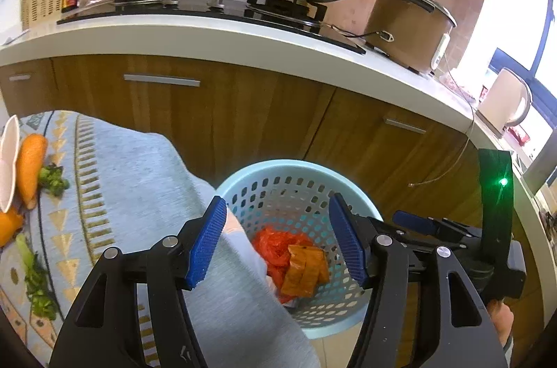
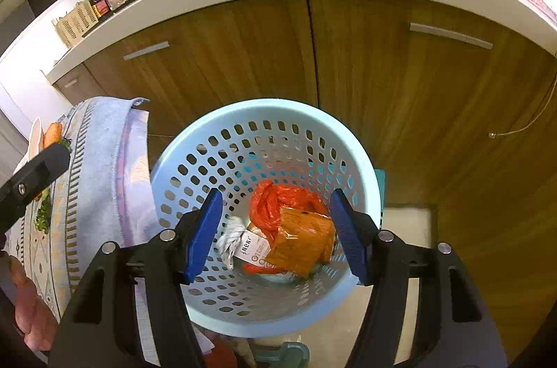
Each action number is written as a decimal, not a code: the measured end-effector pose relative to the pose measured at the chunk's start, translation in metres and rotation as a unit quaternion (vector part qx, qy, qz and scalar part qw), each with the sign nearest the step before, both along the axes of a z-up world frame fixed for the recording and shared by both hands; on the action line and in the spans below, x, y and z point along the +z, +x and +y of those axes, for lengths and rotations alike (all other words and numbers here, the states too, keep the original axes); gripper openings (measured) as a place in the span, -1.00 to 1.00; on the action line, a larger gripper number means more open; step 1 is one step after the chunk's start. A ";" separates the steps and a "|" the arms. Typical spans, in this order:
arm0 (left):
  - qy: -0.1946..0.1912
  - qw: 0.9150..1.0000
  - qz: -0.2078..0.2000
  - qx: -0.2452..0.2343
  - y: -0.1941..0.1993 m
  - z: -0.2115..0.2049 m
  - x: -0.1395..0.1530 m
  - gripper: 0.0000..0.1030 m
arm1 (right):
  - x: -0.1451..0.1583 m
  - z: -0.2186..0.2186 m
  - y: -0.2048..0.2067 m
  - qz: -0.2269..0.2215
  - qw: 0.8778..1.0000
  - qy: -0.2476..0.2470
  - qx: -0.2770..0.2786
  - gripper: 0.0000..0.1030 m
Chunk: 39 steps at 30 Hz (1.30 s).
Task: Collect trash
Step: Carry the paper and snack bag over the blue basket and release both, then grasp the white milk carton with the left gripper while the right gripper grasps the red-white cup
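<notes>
Trash sits at the bottom of the blue basket (image 2: 362, 166): a red plastic bag (image 2: 275, 204), an orange packet (image 2: 303, 242) on top of it, and some white paper (image 2: 231, 239). Both the left gripper (image 1: 278, 241) and the right gripper (image 2: 275, 234) hang above the basket with jaws wide apart, holding nothing. A carrot (image 1: 30, 169) lies on the cloth (image 1: 139, 176) beside the basket.

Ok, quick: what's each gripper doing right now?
Left gripper: open, holding nothing.
Right gripper: open, holding nothing, above the basket.
</notes>
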State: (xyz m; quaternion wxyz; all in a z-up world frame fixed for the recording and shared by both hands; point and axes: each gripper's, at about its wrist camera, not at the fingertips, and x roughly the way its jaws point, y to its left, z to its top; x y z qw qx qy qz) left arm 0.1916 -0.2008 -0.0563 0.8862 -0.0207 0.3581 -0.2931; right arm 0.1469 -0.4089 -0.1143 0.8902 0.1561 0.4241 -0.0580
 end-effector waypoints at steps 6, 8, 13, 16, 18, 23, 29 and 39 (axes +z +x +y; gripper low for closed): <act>-0.014 1.000 -0.011 0.020 -0.009 0.029 0.012 0.16 | 0.018 0.023 0.001 -0.016 1.000 -0.007 0.026 0.17; -0.022 0.999 -0.015 0.032 -0.011 0.042 0.017 0.16 | 0.028 0.038 0.003 -0.028 0.999 -0.012 0.040 0.17; -0.034 0.996 -0.026 0.072 -0.015 0.088 0.030 0.16 | 0.050 0.082 0.010 -0.051 0.995 -0.014 0.079 0.17; -0.034 0.993 -0.034 0.104 -0.014 0.123 0.036 0.16 | 0.060 0.108 0.018 -0.061 0.993 -0.013 0.102 0.17; -0.032 0.991 -0.037 0.126 -0.011 0.148 0.039 0.16 | 0.065 0.124 0.022 -0.066 0.991 -0.011 0.118 0.17; -0.022 0.979 -0.037 0.200 -0.003 0.225 0.040 0.16 | 0.076 0.182 0.039 -0.077 0.983 -0.018 0.168 0.17; 0.025 0.970 -0.037 0.238 0.021 0.292 0.041 0.41 | 0.088 0.251 0.063 -0.105 0.968 -0.025 0.228 0.17; 0.090 0.981 -0.018 0.168 0.079 0.321 0.028 0.63 | 0.080 0.306 0.128 -0.107 0.960 -0.014 0.258 0.17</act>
